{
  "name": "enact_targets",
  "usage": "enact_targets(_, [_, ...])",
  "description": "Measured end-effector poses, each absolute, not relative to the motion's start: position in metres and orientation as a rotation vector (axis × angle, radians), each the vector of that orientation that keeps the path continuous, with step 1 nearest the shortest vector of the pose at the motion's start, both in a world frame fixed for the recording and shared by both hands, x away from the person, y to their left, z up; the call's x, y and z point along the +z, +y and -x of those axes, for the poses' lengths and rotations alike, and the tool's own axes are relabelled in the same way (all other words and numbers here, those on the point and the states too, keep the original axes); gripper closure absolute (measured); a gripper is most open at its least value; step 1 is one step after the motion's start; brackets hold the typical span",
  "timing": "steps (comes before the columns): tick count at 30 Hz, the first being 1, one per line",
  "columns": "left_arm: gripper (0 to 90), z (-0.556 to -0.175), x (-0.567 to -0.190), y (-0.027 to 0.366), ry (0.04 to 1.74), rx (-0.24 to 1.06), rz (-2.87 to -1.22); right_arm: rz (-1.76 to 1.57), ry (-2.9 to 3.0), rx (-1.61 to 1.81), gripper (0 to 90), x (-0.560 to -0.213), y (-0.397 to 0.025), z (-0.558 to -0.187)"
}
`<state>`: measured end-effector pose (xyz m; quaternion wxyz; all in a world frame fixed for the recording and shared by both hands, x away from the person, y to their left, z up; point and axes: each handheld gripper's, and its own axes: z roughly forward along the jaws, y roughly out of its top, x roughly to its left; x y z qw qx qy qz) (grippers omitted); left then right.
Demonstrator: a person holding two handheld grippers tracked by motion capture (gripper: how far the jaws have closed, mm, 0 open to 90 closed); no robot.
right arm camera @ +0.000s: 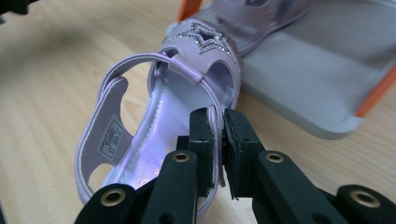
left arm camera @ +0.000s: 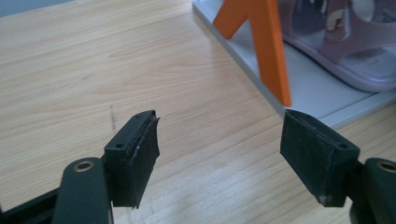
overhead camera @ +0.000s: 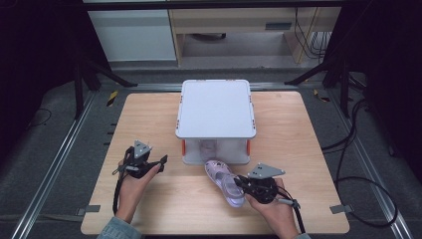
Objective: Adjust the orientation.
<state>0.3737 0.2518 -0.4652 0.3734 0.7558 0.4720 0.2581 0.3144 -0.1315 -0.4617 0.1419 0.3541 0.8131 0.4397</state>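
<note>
A lilac child's sandal [overhead camera: 225, 182] [right arm camera: 154, 116] with a glittery star on its strap lies on the table in front of a small grey two-tier rack [overhead camera: 215, 107]. My right gripper [overhead camera: 244, 185] [right arm camera: 217, 140] is shut on the sandal's side rim. A second lilac sandal [overhead camera: 209, 147] [left arm camera: 343, 44] rests on the rack's bottom shelf [left arm camera: 317, 88]. My left gripper [overhead camera: 160, 163] [left arm camera: 219, 154] hovers open over bare wood left of the rack, holding nothing.
The rack has orange corner posts [left arm camera: 268, 44] and stands mid-table on the wooden tabletop [overhead camera: 149, 119]. Cables [overhead camera: 358, 164] trail on the floor at right. Dark stand legs [overhead camera: 89, 69] flank the far corners.
</note>
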Motion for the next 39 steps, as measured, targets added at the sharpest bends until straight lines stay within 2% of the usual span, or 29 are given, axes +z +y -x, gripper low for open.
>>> enact_targets(6, [26.1,-0.382,-0.451,0.244,1.147,0.652,-1.948,-1.08,2.283,1.29,82.4,-0.459,-0.141,-0.319])
enact_targets(11, [29.6,-0.392,-0.436,0.245,1.136,0.607,-1.946,-1.117,2.25,1.284,82.4,-0.459,-0.146,-0.325])
enact_targets(21, [51.1,-0.4,-0.401,0.25,1.133,0.586,-1.909,-1.198,2.17,1.288,82.4,-0.456,-0.152,-0.334])
enact_targets(29, [73.0,-0.403,-0.374,0.247,1.091,0.588,-1.883,-1.243,2.118,1.297,82.4,-0.456,-0.153,-0.339])
enact_targets(34, [81.7,-0.403,-0.358,0.241,1.039,0.58,-1.872,-1.26,2.098,1.301,82.4,-0.455,-0.152,-0.341])
enact_targets(39, [86.4,-0.403,-0.345,0.231,0.997,0.577,-1.871,-1.278,2.073,1.304,82.4,-0.455,-0.15,-0.344])
